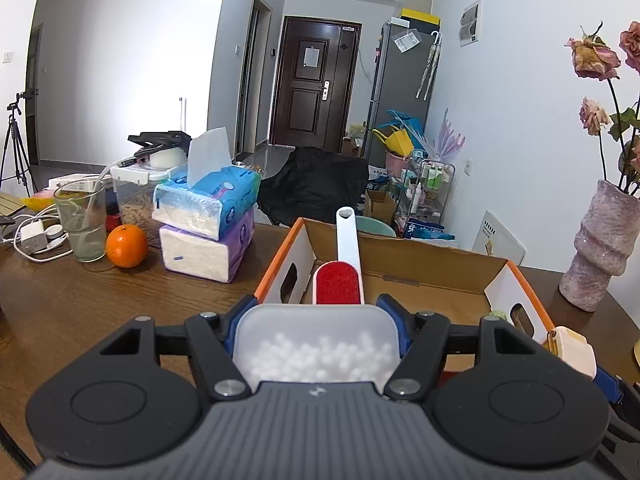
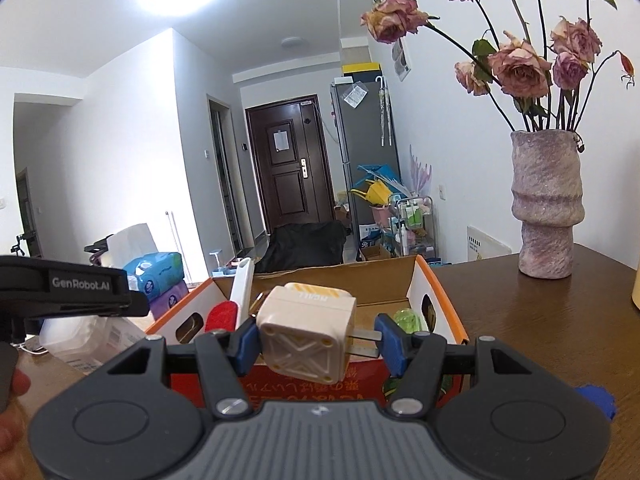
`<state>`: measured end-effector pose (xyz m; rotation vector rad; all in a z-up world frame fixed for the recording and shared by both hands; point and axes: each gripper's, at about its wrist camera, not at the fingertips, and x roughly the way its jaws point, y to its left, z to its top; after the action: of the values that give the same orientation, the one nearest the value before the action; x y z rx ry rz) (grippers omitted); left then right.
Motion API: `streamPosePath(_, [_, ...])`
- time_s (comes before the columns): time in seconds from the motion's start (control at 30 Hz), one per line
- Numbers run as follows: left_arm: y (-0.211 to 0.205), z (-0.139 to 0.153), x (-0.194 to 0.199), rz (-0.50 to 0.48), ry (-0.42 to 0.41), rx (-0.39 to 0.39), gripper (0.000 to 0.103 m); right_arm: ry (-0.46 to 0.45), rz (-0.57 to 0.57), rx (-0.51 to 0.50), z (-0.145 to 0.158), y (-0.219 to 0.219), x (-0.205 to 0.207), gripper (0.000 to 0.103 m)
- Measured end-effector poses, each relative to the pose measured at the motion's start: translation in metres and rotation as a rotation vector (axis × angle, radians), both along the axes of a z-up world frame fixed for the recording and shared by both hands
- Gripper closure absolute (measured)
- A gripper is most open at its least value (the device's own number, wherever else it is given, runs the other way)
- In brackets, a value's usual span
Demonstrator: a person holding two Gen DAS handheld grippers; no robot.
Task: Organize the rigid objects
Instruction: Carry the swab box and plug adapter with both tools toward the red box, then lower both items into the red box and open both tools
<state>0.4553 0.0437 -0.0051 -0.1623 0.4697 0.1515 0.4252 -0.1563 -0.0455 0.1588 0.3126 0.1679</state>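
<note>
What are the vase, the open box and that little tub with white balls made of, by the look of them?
Vase: probably ceramic or stone, with a rough, matte, speckled mauve surface. Box: cardboard, raw brown inside and printed white and orange outside. Tub: translucent frosted plastic; the white balls show dimly through its wall.

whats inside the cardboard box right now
Inside the cardboard box a lint brush with a red pad leans on the left wall, and something green sits at the right. The held items cover most of the floor.

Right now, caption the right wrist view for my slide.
Right gripper holds a white plug adapter before an open cardboard box.
</note>
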Motion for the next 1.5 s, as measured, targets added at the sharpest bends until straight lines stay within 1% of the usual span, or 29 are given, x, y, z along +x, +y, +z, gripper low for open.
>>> streamPosePath(0.47, [-0.011,0.001,0.036,-0.019,-0.015,-0.001,0.036,-0.006,-0.018,-0.004,-0.001,0.001,0.042,0.044])
streamPosePath(0.97, [-0.026,0.000,0.086,-0.042,-0.026,-0.006,0.036,-0.007,-0.036,-0.023,-0.002,0.000,0.091,0.044])
streamPosePath(1.23, [-0.036,-0.005,0.109,-0.060,-0.013,0.000,0.036,-0.002,-0.040,-0.058,-0.004,0.003,0.106,0.044])
streamPosePath(1.5, [-0.040,-0.014,0.124,-0.070,0.005,0.020,0.036,0.027,-0.048,-0.080,-0.008,-0.001,0.120,0.044])
